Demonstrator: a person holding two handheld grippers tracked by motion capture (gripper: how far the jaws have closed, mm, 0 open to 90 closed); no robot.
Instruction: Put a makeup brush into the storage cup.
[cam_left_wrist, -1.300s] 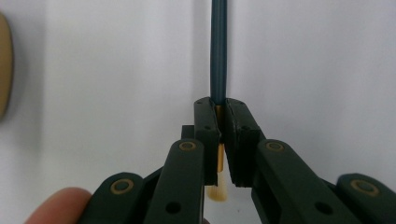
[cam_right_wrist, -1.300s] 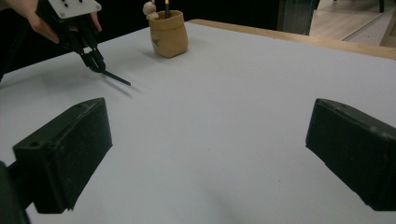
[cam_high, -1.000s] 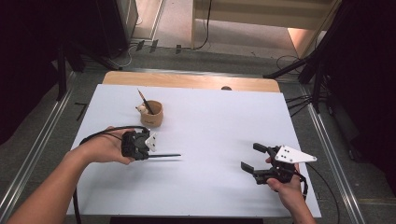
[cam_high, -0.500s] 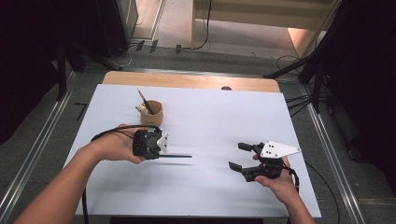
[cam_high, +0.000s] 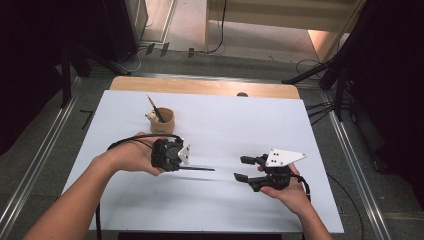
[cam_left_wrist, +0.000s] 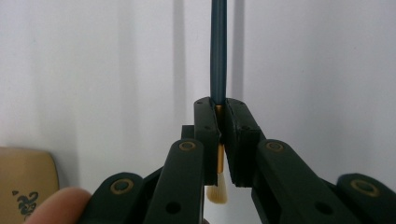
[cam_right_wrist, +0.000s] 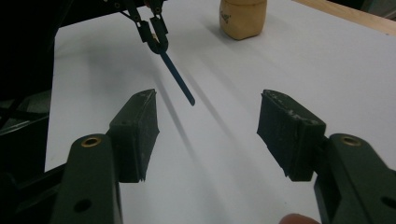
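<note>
Left tongs (cam_high: 186, 161) clamp a paintbrush (cam_high: 197, 169) at its ferrule, handle pointing level toward the right tongs (cam_high: 242, 168), likely for a handover; those have just been closing, nothing between them; the brush hangs above the table (cam_high: 240, 125).

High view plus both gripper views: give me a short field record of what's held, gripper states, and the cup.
left gripper: shut on thin dark-blue paintbrush, clamped near the gold ferrule, handle pointing towards the right gripper
right gripper: open, fingers have just been closing, nothing between them
tan ceramic cup: upright at the far left of the white table sheet, one dark brush standing in it
</note>
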